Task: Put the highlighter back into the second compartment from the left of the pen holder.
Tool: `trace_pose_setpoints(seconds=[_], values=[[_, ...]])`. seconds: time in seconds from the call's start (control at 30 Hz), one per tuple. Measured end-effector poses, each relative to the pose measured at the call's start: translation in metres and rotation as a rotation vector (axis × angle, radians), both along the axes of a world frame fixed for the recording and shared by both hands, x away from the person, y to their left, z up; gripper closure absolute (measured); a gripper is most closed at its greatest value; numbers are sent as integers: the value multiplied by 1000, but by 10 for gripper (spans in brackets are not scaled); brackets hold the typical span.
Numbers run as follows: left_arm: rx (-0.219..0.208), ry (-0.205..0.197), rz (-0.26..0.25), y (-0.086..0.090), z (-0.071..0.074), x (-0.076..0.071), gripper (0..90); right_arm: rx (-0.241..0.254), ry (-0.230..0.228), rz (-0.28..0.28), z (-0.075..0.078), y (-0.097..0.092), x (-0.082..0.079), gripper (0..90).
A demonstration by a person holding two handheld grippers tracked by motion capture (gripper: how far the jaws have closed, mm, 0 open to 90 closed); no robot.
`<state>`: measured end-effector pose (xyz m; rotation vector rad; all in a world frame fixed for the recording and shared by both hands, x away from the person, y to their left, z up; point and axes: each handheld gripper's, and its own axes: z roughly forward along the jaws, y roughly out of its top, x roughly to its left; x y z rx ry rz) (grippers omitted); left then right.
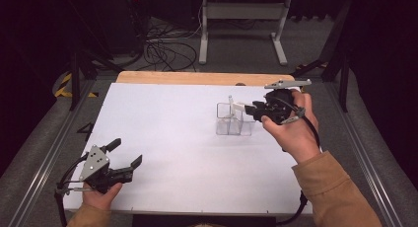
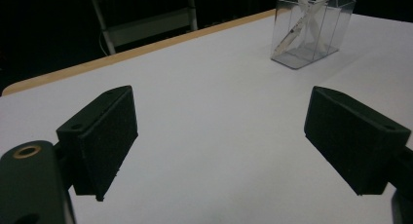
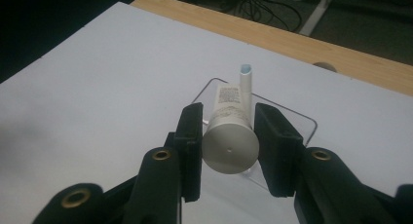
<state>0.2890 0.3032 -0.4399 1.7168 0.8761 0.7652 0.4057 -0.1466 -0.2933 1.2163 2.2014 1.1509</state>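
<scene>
**White tube gripped over the clear container**

A white tube [image 3: 229,136] sat between the right gripper's [image 1: 251,108] jaws, cap end toward the camera, its body slanting down into a clear plastic container [image 1: 234,121]. In the right gripper view both black pads pressed close on the cap; the small print on the tube's label was too blurred to read. A second thin white item [image 3: 245,87] with a bluish tip stood upright just behind the tube, its lower part hidden by it. The container's near wall was hard to trace through the glare, and its base was covered by the jaws.

The container stood on the white tabletop [image 1: 167,133], right of centre, toward the far wooden edge.

The left gripper [image 1: 123,160] hovered near the tabletop's front left corner, well apart from the container, jaws spread wide and holding nothing. The person's left hand [image 1: 101,195] was cut off by the bottom edge of the high view.
</scene>
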Motion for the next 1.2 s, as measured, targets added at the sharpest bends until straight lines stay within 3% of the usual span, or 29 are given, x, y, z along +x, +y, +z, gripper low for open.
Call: trace_pose_setpoints(seconds=[0.4, 1.2], values=[[0, -3, 0, 0, 0, 0, 131, -70, 37, -114, -7, -7, 14, 656], [1, -2, 0, 0, 0, 0, 131, -118, 127, -145, -22, -8, 33, 655]])
